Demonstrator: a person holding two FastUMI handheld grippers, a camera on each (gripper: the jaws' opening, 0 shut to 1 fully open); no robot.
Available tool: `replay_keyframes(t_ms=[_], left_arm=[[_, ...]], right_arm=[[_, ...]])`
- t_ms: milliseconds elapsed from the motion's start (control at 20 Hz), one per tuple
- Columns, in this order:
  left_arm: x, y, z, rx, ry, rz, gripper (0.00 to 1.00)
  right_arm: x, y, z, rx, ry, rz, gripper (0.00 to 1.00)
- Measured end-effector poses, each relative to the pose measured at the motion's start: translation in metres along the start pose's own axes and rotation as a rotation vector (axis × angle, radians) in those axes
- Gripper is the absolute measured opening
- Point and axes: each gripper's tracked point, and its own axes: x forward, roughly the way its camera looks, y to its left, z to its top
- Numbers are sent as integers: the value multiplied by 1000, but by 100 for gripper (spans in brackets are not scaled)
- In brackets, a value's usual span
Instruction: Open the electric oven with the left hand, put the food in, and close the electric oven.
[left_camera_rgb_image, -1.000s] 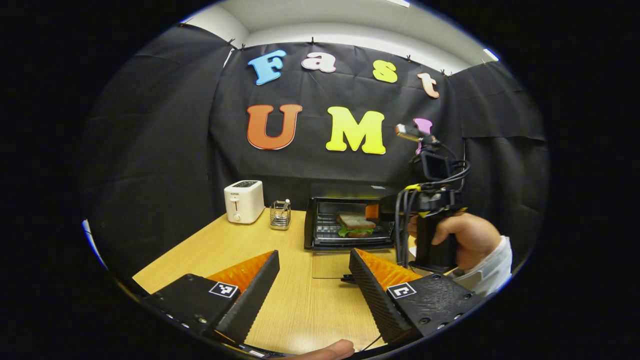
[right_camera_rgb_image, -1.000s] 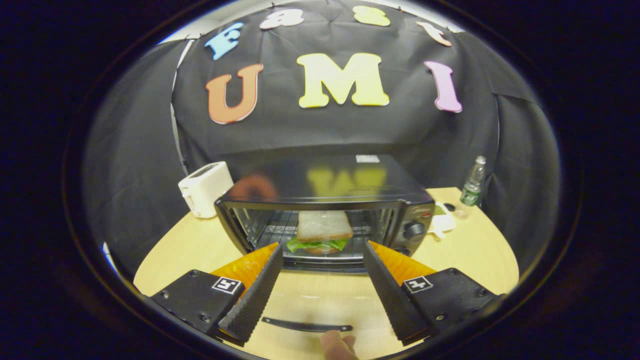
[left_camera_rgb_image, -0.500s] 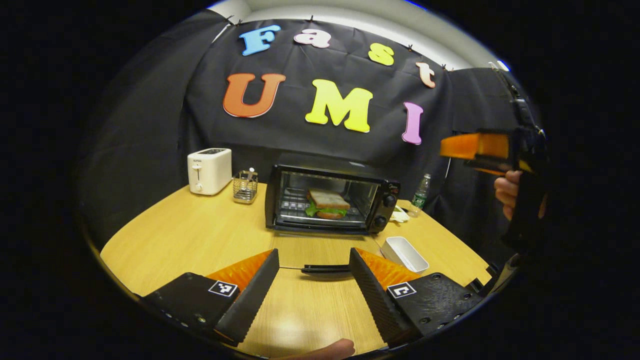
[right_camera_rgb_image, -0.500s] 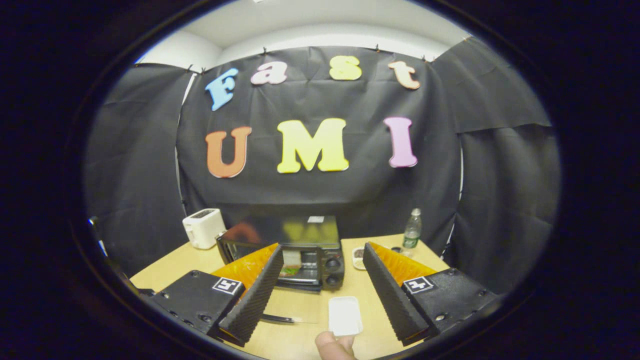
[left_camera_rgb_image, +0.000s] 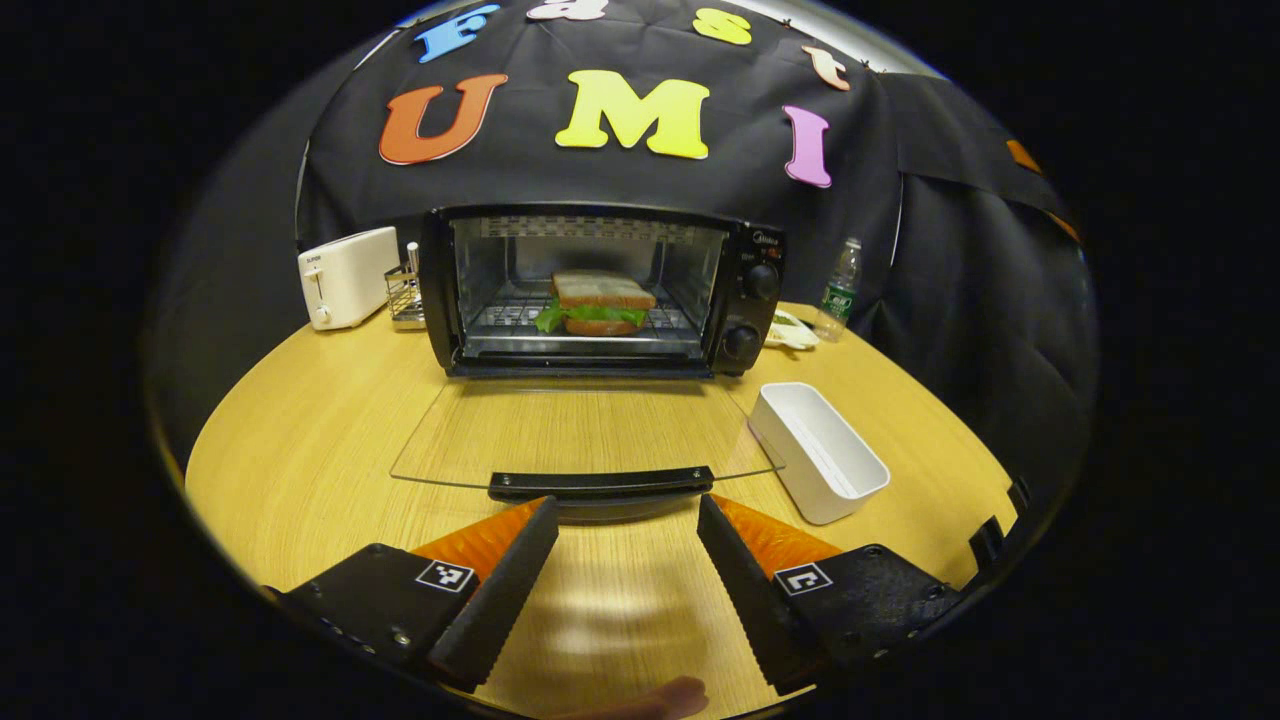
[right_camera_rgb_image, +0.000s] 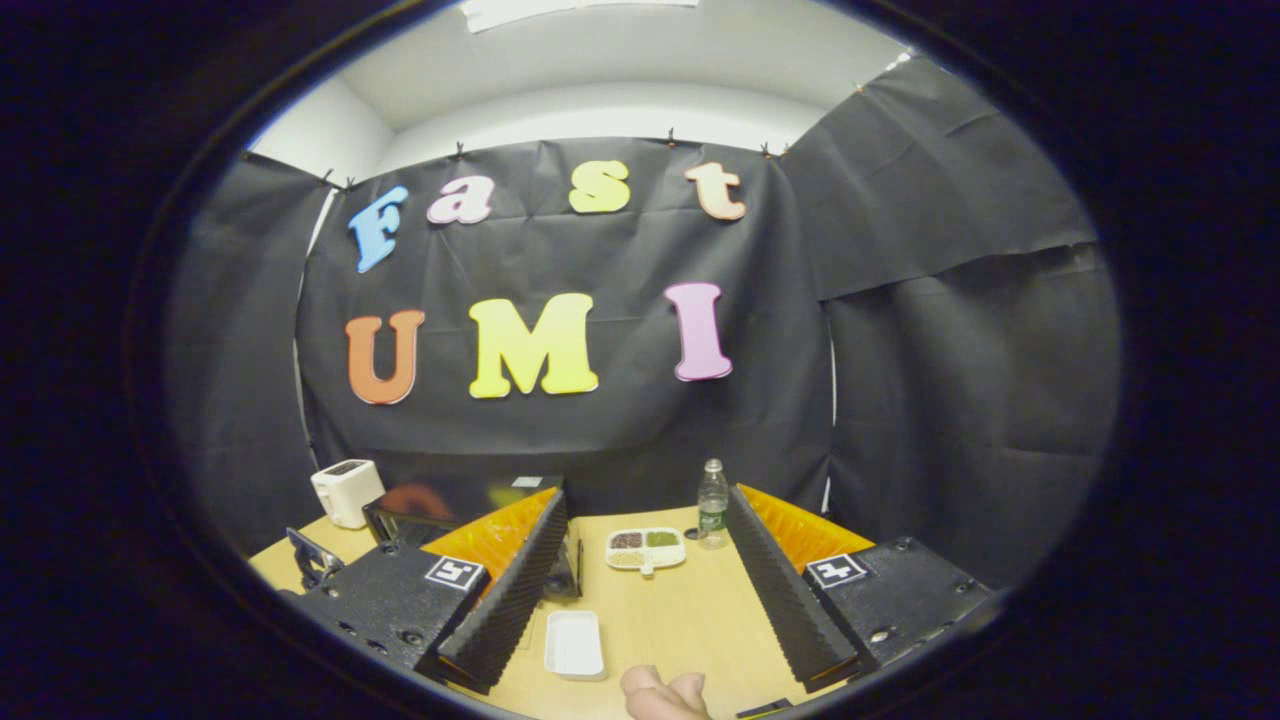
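Note:
A black electric oven (left_camera_rgb_image: 600, 290) stands at the back of the wooden table with its glass door (left_camera_rgb_image: 580, 435) folded flat toward me. A sandwich (left_camera_rgb_image: 598, 302) of bread, lettuce and filling lies on the wire rack inside. My left gripper (left_camera_rgb_image: 625, 520) is open, its fingers either side of the door's black handle (left_camera_rgb_image: 600, 484) and just short of it. My right gripper (right_camera_rgb_image: 645, 560) is open and empty, raised well back from the table; the oven (right_camera_rgb_image: 420, 515) peeks out behind its left finger.
An empty white rectangular tray (left_camera_rgb_image: 818, 450) lies right of the door. A white toaster (left_camera_rgb_image: 345, 275) and a wire holder (left_camera_rgb_image: 404, 295) stand left of the oven. A water bottle (left_camera_rgb_image: 840, 290) and a divided dish (right_camera_rgb_image: 645, 546) sit at the right back.
My left gripper has moved forward and lowered until its fingers flank the door handle. My right gripper has pulled back, up and to the right, away from the oven. The sandwich stays on the rack.

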Motion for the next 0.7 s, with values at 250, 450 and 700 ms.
replay_keyframes(t_ms=[250, 450, 700], left_arm=[[18, 2, -10, -14, 37, 62, 93], [25, 5, -8, -17, 46, 109, 93], [27, 6, -6, 4, 54, 137, 93]], right_arm=[[7, -41, 9, -3, -27, -35, 96], [13, -46, 4, -15, -7, 1, 96], [18, -53, 4, -5, 2, 4, 96]])
